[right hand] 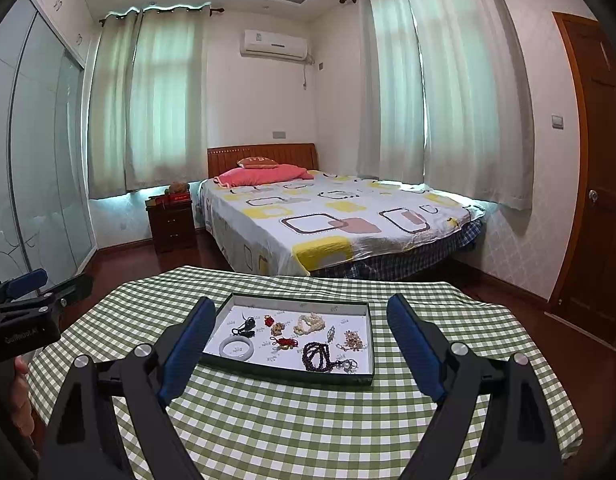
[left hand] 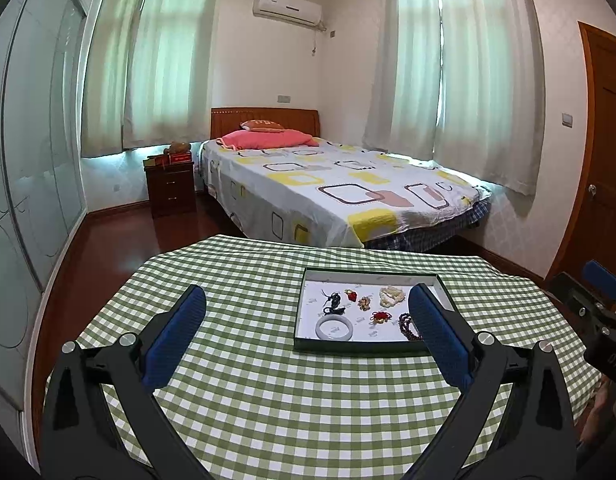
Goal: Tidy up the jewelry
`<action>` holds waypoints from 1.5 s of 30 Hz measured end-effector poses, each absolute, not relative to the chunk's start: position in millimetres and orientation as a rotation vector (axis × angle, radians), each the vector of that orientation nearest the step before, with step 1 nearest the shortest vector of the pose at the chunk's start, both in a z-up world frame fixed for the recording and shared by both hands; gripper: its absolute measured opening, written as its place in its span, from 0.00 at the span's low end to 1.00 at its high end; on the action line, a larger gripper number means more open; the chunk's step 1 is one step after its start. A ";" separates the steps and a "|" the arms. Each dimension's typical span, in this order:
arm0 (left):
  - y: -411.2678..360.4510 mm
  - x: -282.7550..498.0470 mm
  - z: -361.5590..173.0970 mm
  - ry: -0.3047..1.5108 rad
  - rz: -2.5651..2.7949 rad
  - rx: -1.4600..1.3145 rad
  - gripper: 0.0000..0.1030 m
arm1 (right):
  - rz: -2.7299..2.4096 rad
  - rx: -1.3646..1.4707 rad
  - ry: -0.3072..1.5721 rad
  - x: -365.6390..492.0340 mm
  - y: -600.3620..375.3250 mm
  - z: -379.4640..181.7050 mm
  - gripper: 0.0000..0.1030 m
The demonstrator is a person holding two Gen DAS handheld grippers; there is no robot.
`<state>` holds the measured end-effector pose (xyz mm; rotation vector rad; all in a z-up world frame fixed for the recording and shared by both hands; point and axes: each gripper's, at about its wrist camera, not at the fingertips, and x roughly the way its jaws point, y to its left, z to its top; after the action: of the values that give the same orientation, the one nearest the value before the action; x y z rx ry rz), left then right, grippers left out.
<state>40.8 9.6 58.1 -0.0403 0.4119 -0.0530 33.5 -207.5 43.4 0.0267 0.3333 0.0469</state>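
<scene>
- My left gripper (left hand: 307,322): jaws spread wide, nothing between them, held above the worktop (left hand: 267,408) with its green checked cloth.
- My right gripper (right hand: 296,338): jaws likewise released and empty.
- Tray (right hand: 350,378): flat, dark-rimmed, white-floored, lower centre of the right wrist view, resting on the cloth.
- Jewelry in the tray: white bangle (right hand: 236,347) at lower left, dark bead necklace (right hand: 316,354) lower centre, pearl strand (right hand: 308,324) toward the top, red knotted charm (right hand: 284,343) between them.
</scene>
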 end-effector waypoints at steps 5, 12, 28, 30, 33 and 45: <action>11.9 34.9 58.9 0.405 -0.049 -0.041 0.96 | 0.045 0.024 0.328 28.9 -206.2 43.8 0.82; 12.2 31.6 58.3 0.403 -0.047 -0.040 0.96 | 0.044 0.026 0.323 24.5 -205.8 44.5 0.82; 13.0 30.8 58.5 0.404 -0.047 -0.042 0.96 | 0.045 0.027 0.330 23.9 -206.6 43.2 0.82; 13.1 30.8 58.4 0.404 -0.047 -0.042 0.96 | 0.045 0.028 0.328 23.4 -207.0 43.6 0.82; 12.9 30.8 58.3 0.404 -0.047 -0.042 0.96 | 0.045 0.027 0.329 24.0 -206.5 43.3 0.82; 14.3 29.8 59.2 0.406 -0.047 -0.044 0.96 | 0.045 0.027 0.330 23.8 -206.5 43.2 0.82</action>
<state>29.8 14.3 59.2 -0.0441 0.4061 -0.0466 23.8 -206.5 43.2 0.0273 0.3296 0.0448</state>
